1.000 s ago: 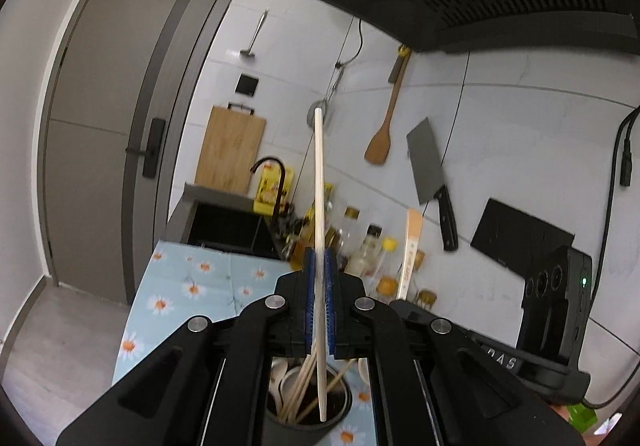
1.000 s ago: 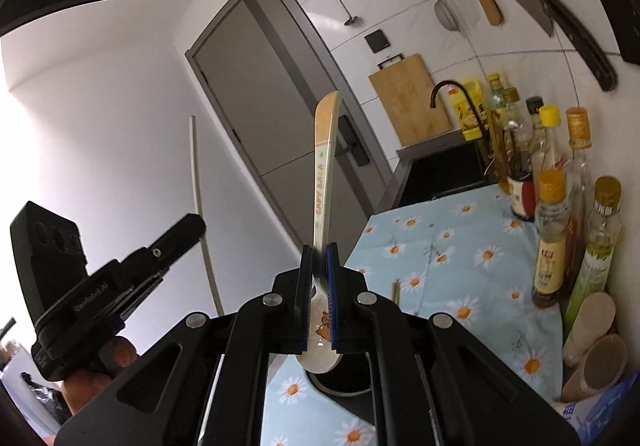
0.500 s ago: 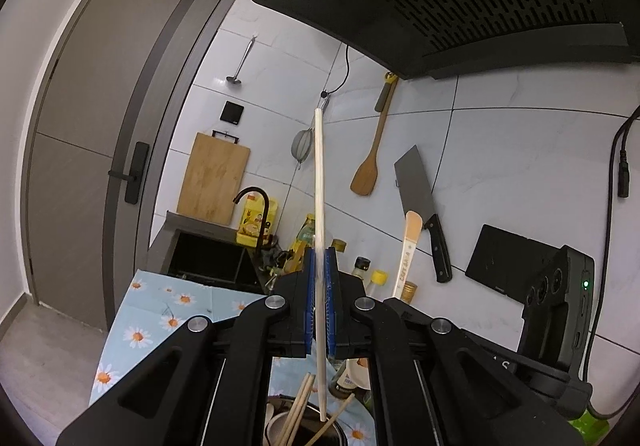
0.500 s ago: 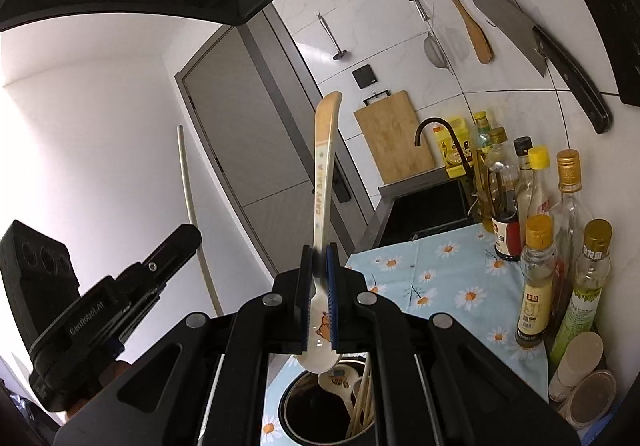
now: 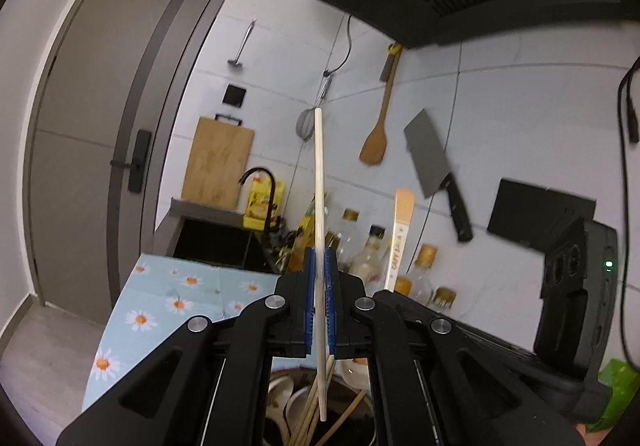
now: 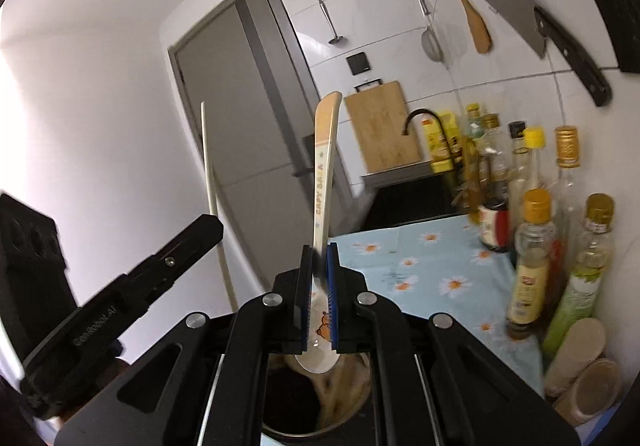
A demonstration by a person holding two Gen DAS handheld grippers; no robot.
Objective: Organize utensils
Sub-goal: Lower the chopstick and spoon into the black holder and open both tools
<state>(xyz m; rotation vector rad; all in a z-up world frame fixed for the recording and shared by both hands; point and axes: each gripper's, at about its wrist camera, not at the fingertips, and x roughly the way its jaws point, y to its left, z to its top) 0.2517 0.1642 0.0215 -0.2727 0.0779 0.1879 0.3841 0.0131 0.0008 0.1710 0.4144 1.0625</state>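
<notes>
Chopstick [image 5: 319,182] pinched upright in left gripper [image 5: 319,300], spoon [image 6: 325,182] in right gripper [image 6: 319,300]; holder [image 6: 340,422] below fingers. Step: insertion. Next: lower, release.

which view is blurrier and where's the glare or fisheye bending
Right wrist view: the bottles and the utensil holder are smeared by motion, the white wall at left is blown out, and the door frame bows strongly. Left wrist view: sharper and evenly lit, with mild blur on the cleaver; its door curves too.
</notes>
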